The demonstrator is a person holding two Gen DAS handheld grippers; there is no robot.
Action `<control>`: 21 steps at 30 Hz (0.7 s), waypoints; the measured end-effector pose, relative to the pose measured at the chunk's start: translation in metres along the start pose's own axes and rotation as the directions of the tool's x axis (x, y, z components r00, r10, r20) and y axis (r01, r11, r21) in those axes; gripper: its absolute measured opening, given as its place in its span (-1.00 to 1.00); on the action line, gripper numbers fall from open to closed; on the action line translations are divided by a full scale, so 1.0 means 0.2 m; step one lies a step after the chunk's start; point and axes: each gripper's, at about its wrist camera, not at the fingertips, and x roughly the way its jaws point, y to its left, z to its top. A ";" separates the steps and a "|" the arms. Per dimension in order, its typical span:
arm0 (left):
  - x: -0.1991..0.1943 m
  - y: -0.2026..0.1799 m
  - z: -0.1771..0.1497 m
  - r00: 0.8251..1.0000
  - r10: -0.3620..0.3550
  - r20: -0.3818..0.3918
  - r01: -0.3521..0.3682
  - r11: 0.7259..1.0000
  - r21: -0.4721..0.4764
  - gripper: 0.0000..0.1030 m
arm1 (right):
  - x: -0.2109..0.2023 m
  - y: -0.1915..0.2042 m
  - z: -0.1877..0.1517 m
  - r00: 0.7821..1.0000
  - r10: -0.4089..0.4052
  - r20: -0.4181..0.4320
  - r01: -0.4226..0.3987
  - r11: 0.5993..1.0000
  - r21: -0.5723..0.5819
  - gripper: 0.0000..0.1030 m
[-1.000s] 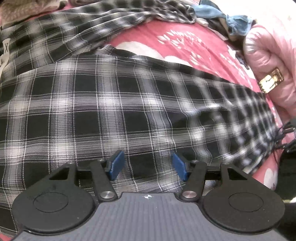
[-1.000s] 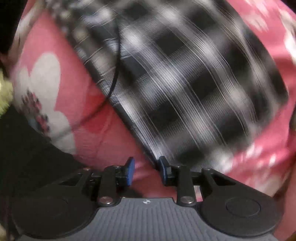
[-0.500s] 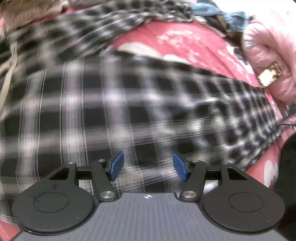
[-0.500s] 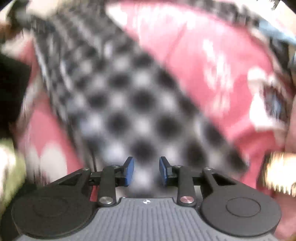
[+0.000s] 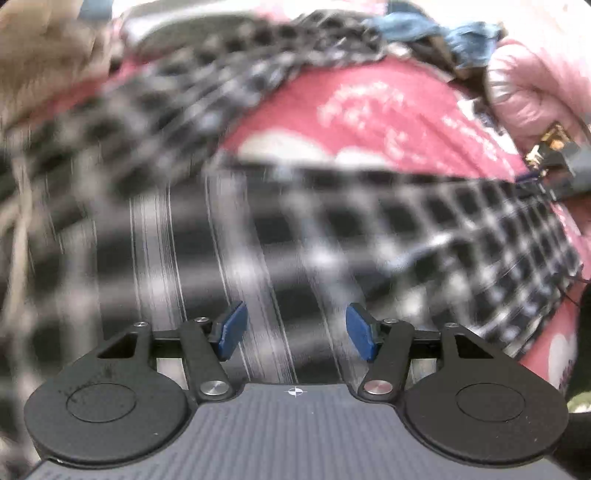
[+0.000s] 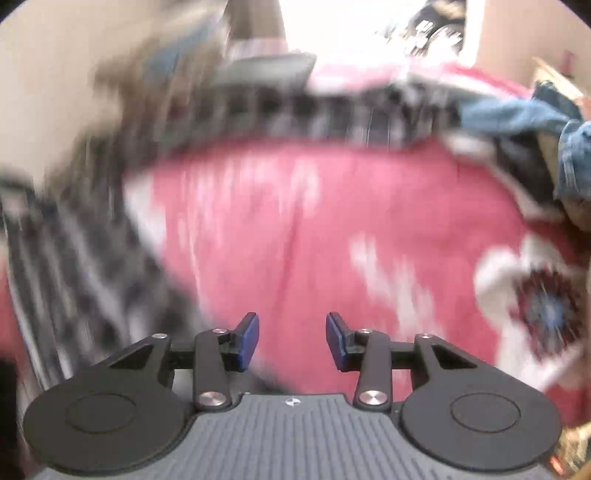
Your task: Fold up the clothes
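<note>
A black-and-white plaid garment (image 5: 332, 236) lies spread over a red patterned bedspread (image 5: 388, 110), filling most of the left wrist view, blurred by motion. My left gripper (image 5: 293, 332) hovers just above the plaid cloth, open, nothing between its blue pads. In the right wrist view the plaid garment (image 6: 74, 266) sits at the left and runs along the far side. My right gripper (image 6: 291, 341) is open over the bare red bedspread (image 6: 314, 240), holding nothing.
A pink puffy jacket (image 5: 532, 85) lies at the right, with blue denim clothes (image 5: 424, 29) piled at the far edge. The denim (image 6: 517, 114) also shows at the far right. A brownish garment (image 5: 44, 66) lies at far left.
My right gripper swung off the plaid cloth onto the red bedspread and its jaws widened. The left gripper stayed open and shifted over the plaid cloth; both views are motion-blurred.
</note>
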 end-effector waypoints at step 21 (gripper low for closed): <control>0.56 -0.14 0.49 0.931 0.264 0.252 -0.323 0.917 0.234 -0.07 | 0.83 -0.73 0.52 0.957 -0.204 0.204 -0.084 0.480 0.873 -0.13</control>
